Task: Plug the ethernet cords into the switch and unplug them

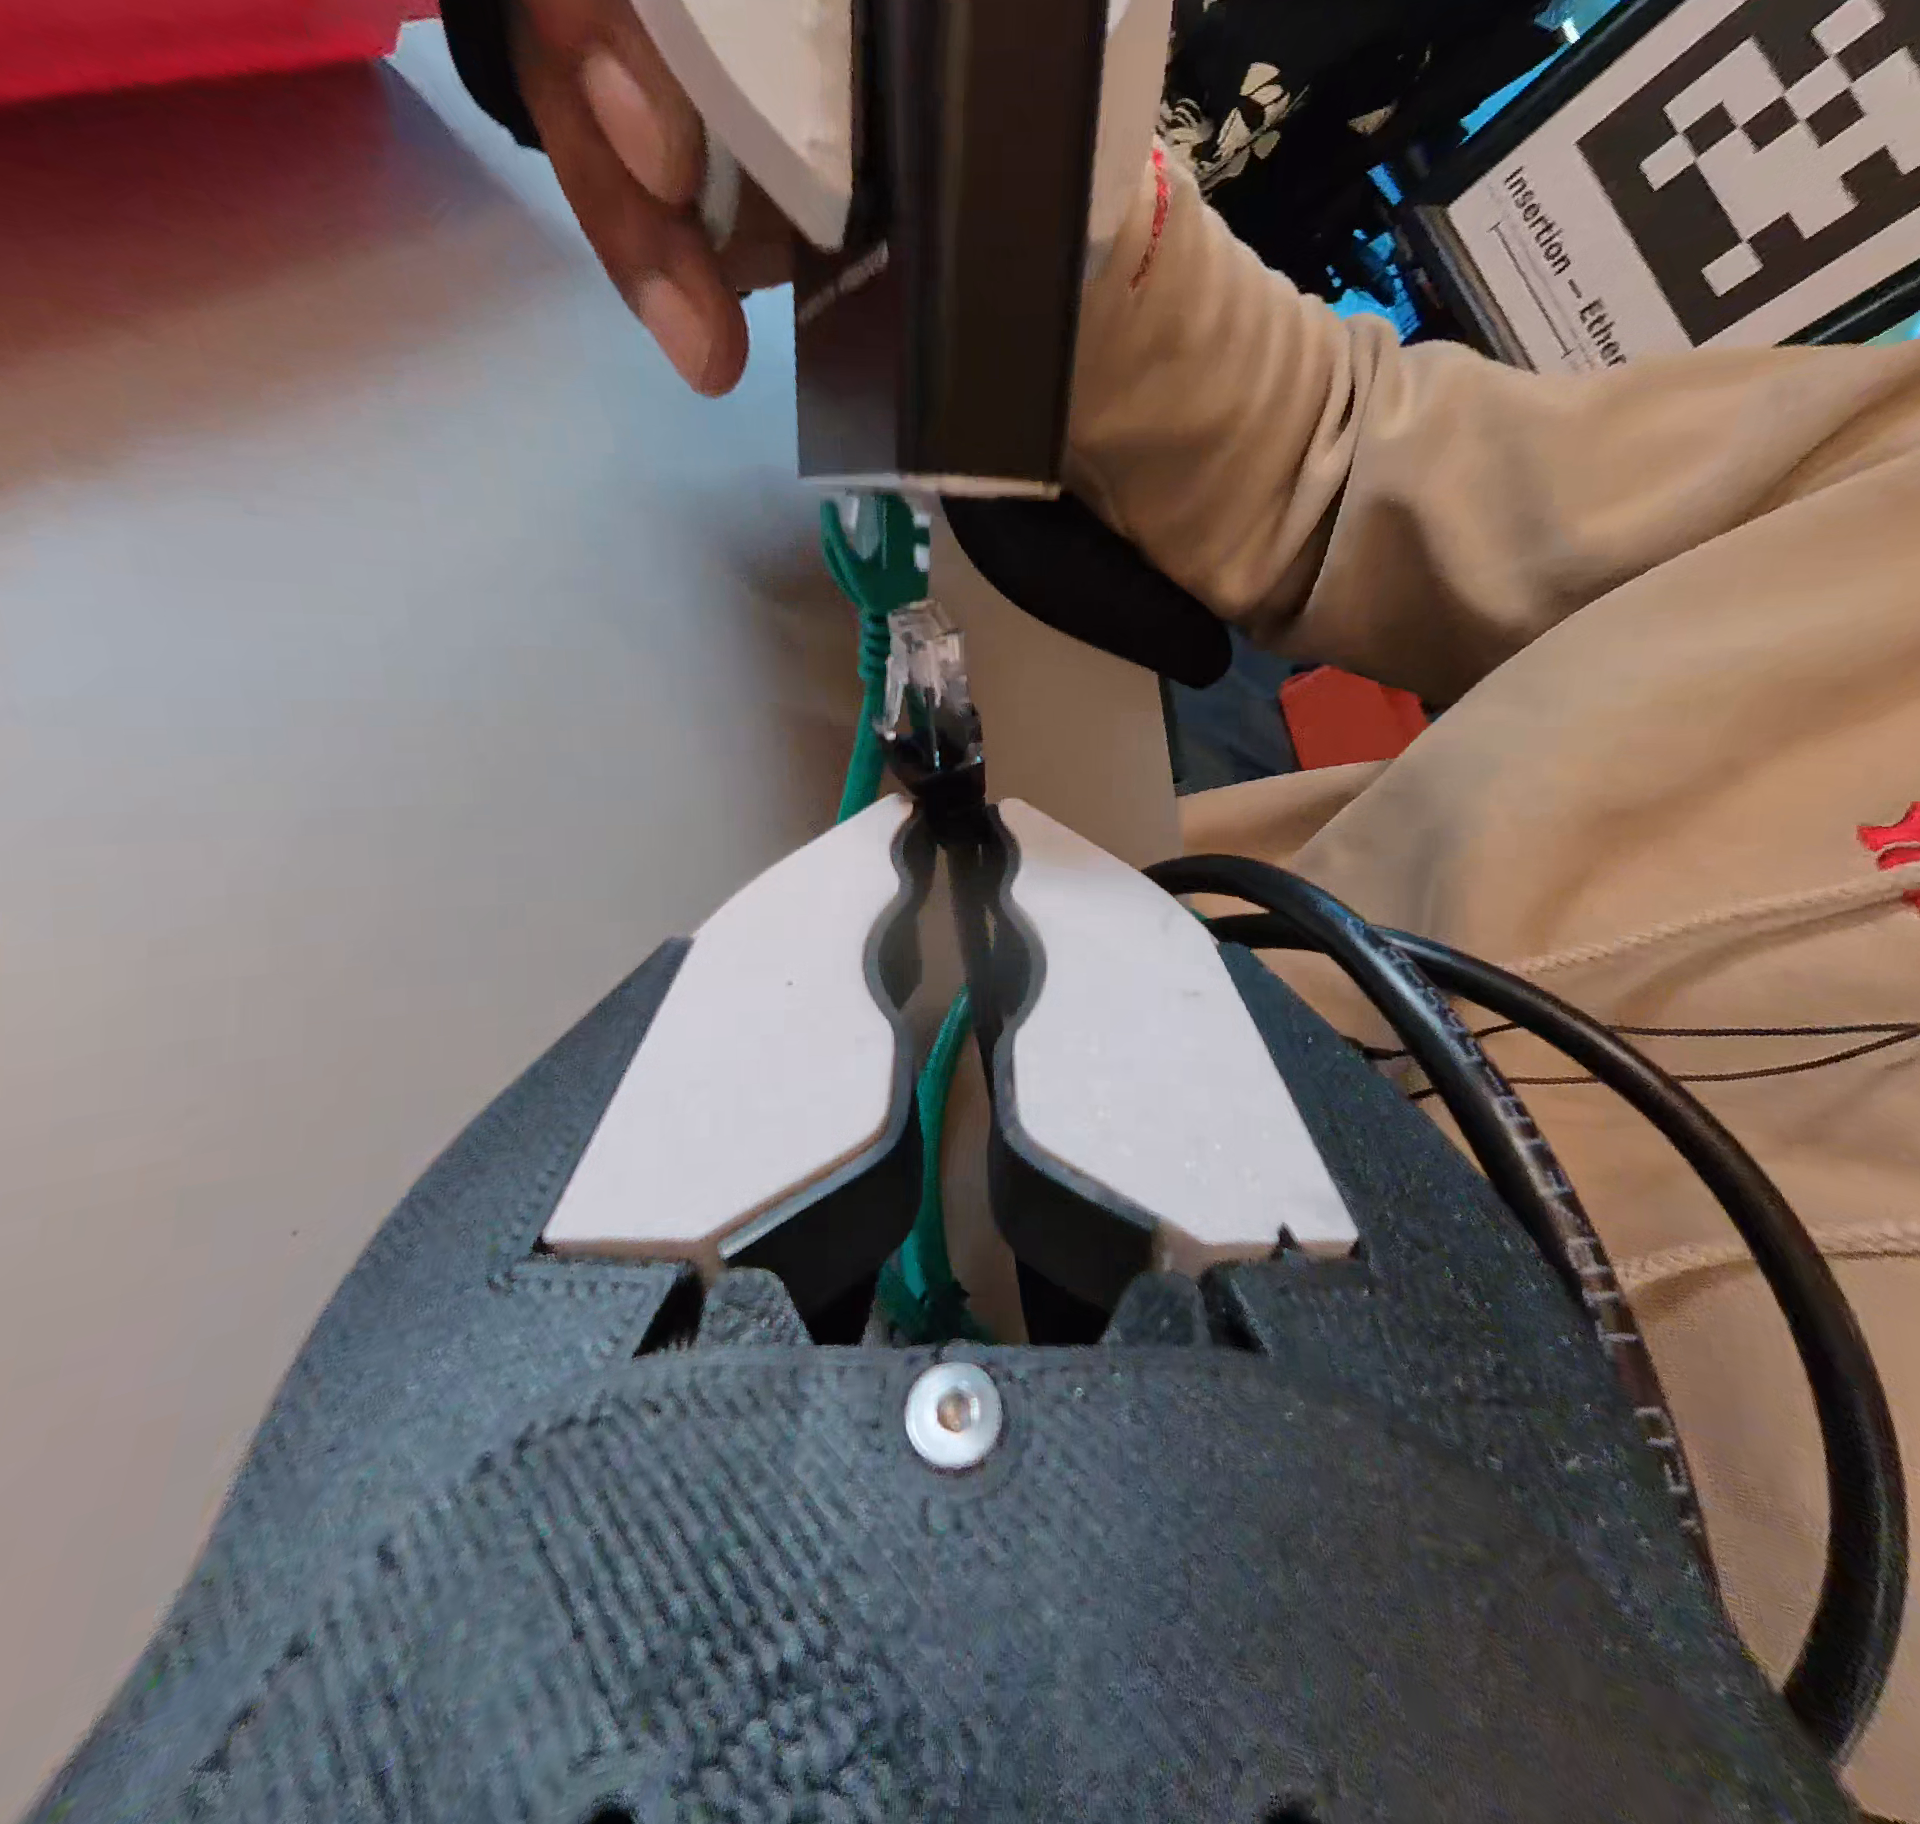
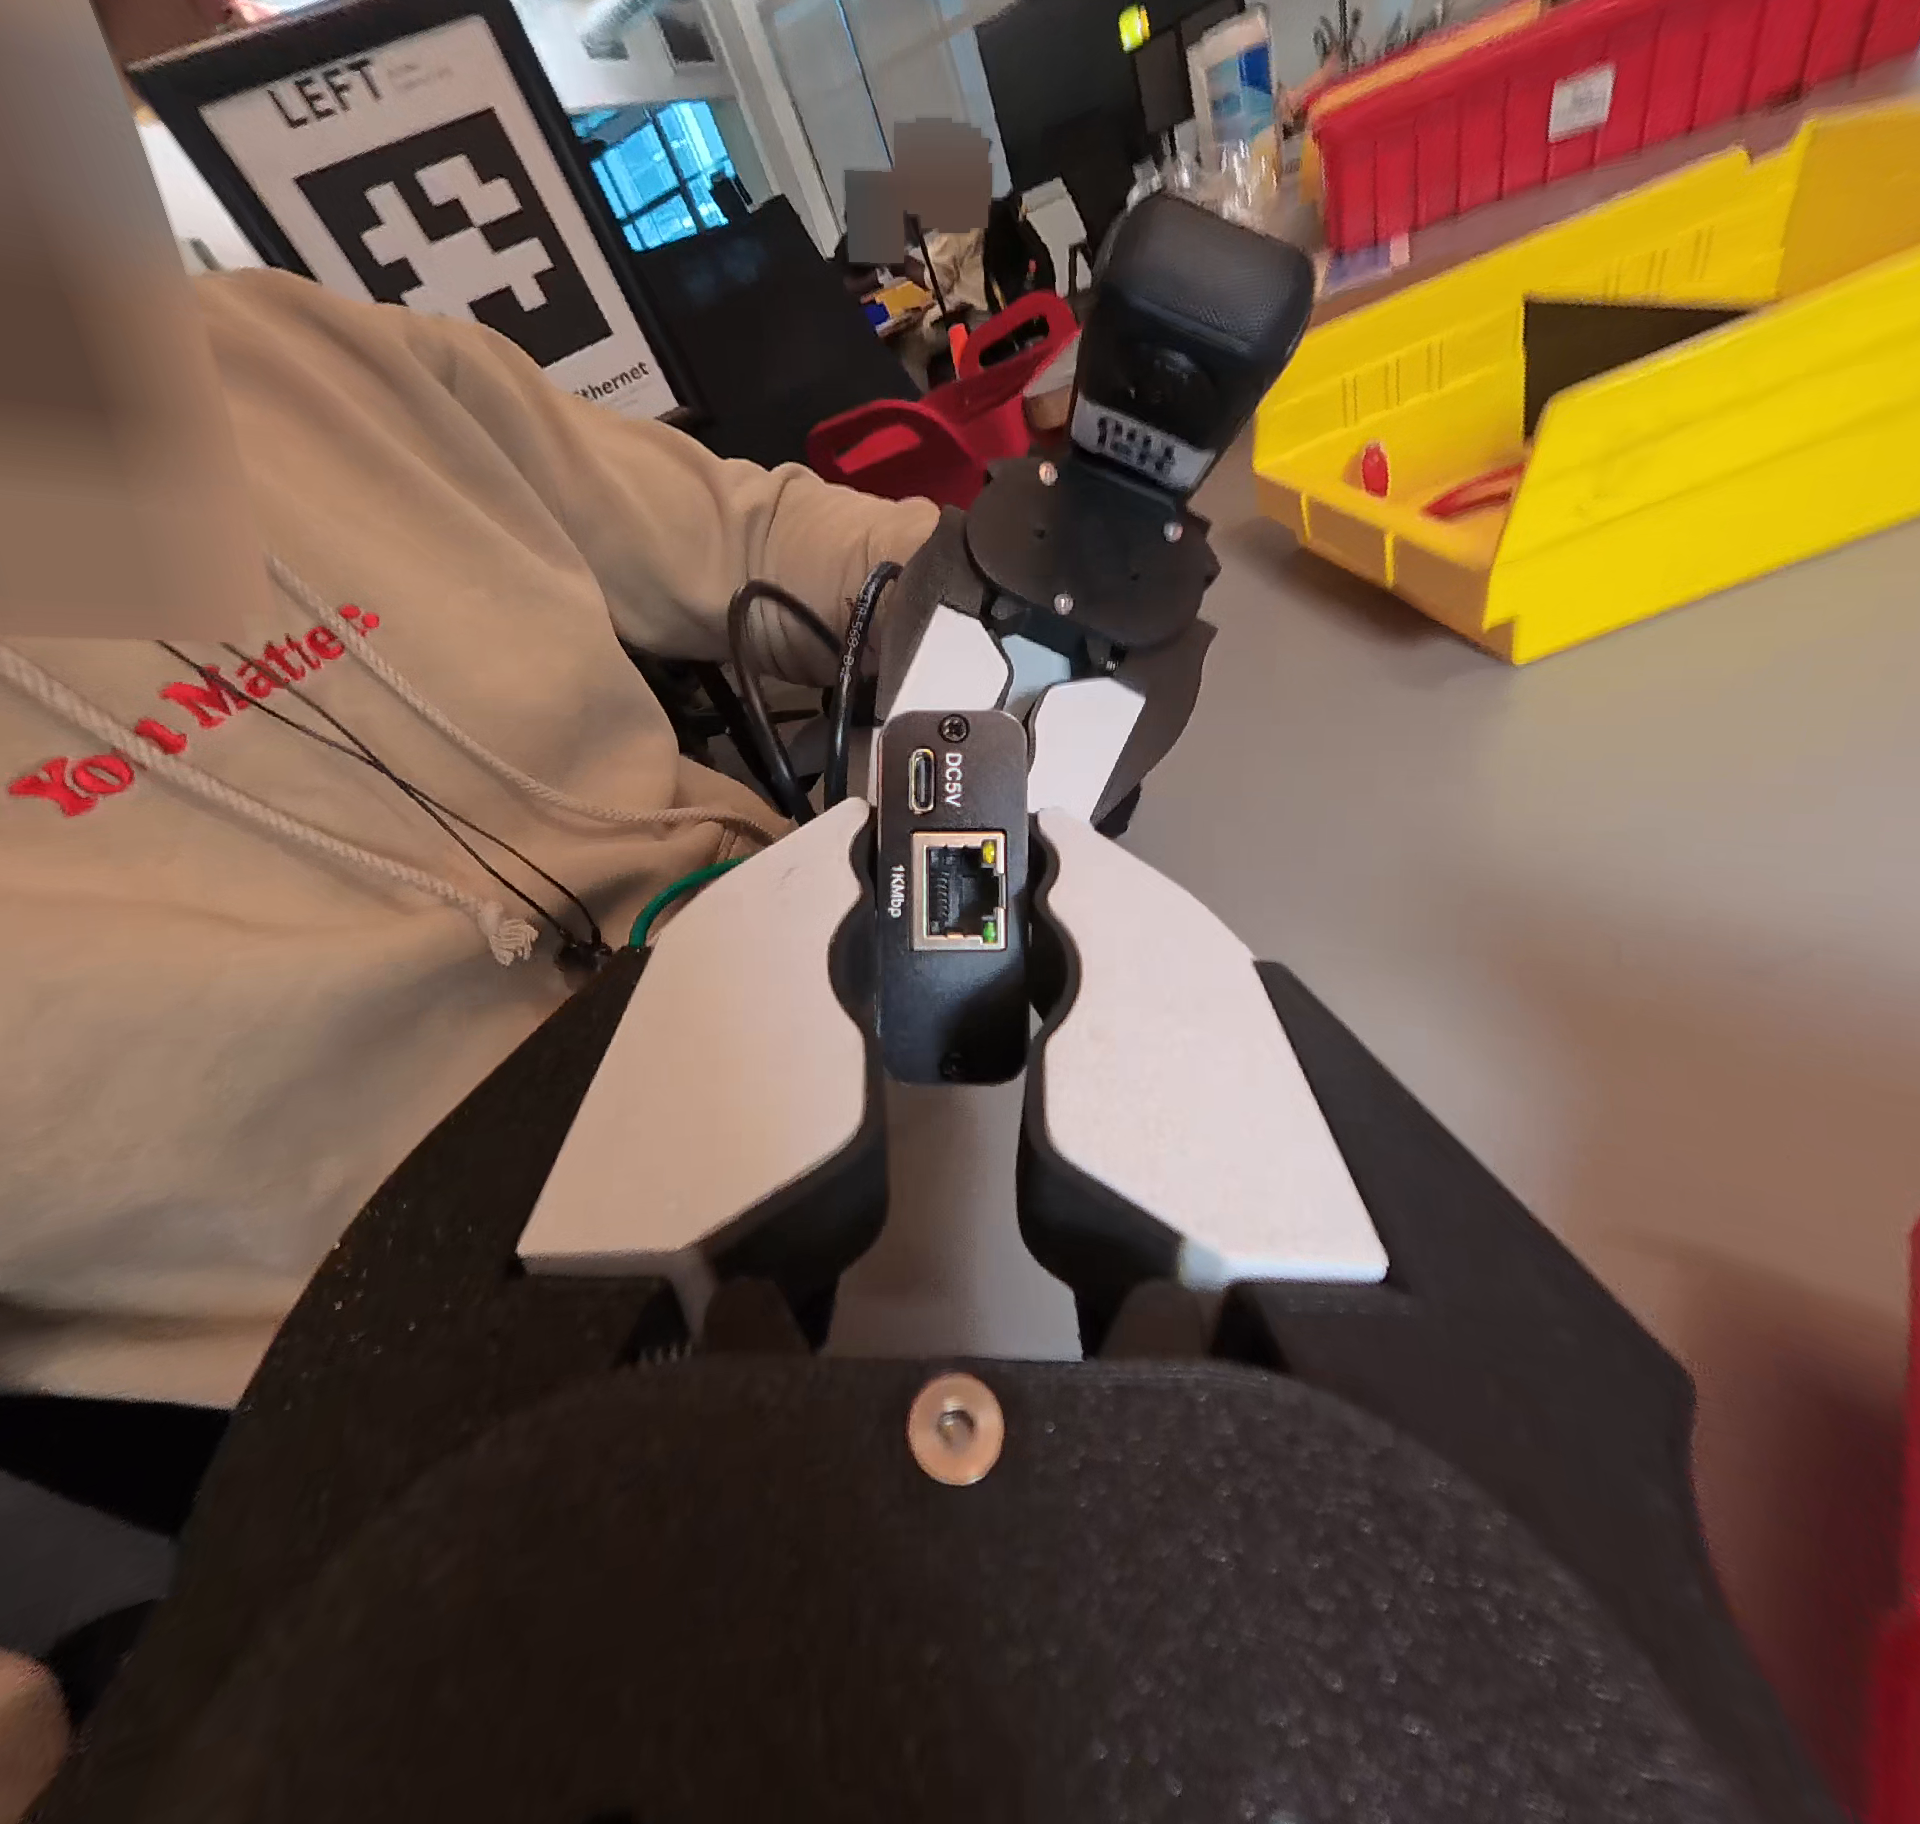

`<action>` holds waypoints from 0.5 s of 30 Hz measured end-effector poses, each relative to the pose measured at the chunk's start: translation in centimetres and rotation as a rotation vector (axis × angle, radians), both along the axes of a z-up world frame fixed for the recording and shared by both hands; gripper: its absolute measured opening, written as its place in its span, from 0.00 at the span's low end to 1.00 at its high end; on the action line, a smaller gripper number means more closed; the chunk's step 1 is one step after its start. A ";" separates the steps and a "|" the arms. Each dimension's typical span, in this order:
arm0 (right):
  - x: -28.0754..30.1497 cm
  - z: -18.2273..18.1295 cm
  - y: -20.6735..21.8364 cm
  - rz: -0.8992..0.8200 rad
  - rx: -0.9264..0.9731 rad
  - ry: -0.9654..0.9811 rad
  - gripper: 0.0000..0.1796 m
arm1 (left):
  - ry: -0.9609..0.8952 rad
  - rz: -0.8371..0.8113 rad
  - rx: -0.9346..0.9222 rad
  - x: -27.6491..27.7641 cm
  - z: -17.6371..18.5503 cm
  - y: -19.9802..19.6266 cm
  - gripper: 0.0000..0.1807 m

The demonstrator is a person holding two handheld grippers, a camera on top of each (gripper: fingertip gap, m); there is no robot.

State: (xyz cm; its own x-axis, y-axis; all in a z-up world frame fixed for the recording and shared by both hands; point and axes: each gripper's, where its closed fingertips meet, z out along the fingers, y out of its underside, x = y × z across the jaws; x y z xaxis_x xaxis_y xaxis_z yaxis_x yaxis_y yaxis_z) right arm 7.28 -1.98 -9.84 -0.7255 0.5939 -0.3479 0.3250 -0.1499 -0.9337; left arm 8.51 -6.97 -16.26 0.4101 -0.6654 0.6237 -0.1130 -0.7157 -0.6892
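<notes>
grey table (image 2: 1455,891); right gripper (image 2: 951,829) grips labelled switch (image 2: 954,901)

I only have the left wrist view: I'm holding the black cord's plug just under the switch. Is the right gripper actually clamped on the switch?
Observer: Yes. The right gripper is shut on the switch, squeezing its two sides.
Operator: Is the port on the end facing that camera free?
Observer: Yes, that ethernet port is empty.
Operator: Anything else on that face?
Observer: A small oval power socket sits above the port, also empty.
</notes>
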 end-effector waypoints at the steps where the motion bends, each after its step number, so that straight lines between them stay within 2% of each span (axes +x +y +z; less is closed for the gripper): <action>1: -0.1 -0.3 0.0 0.002 -0.004 -0.026 0.13 | -0.001 -0.012 -0.017 0.0 -0.1 0.0 0.05; 9: -0.9 -2.2 0.1 0.024 -0.100 -0.241 0.13 | 0.167 -0.155 -0.092 -0.2 -0.9 -0.1 0.05; 15: -0.6 -2.2 0.1 0.067 -0.215 -0.269 0.13 | 0.121 -0.206 -0.169 0.1 -1.2 0.4 0.05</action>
State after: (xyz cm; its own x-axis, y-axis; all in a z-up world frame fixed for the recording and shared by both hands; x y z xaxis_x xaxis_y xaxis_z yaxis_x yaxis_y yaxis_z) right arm 6.65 -1.85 -12.07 -0.6258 0.4401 -0.6440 0.5712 -0.3036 -0.7626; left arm 8.60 -6.58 -17.47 0.3554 -0.6327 0.6880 -0.3415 -0.7731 -0.5345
